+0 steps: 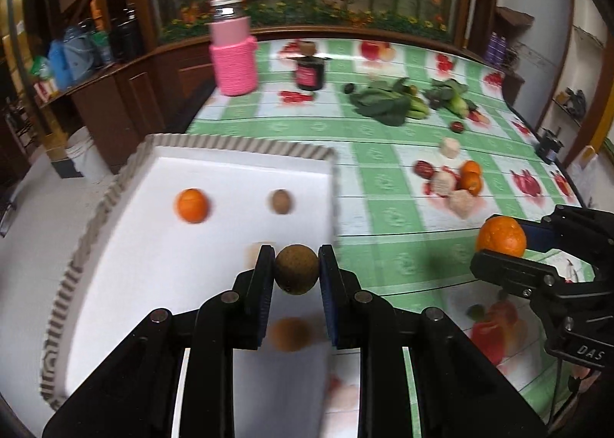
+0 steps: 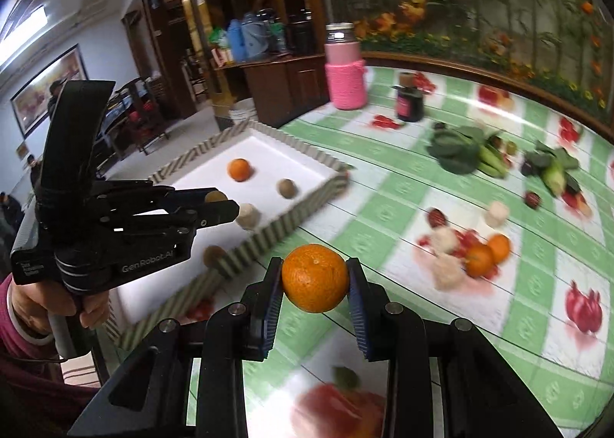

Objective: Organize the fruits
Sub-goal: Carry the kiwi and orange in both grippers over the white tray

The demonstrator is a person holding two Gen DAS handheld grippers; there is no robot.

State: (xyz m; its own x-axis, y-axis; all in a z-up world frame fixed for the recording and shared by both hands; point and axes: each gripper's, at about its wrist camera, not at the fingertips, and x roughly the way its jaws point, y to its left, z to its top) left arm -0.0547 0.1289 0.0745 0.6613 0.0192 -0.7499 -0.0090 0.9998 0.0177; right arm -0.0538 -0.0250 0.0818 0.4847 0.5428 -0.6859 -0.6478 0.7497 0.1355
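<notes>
My left gripper is shut on a small brown round fruit and hangs over the near part of the white tray. An orange and another brown fruit lie inside the tray. My right gripper is shut on an orange above the green tablecloth, just right of the tray's corrugated rim. In the right wrist view the left gripper reaches over the tray, and a pale fruit lies under it. The right gripper shows at the right edge of the left wrist view.
Two loose oranges, pale round fruits and red dates lie on the cloth to the right. Leafy greens, a dark jar and a pink bottle stand farther back. A wooden cabinet is beyond the table's left edge.
</notes>
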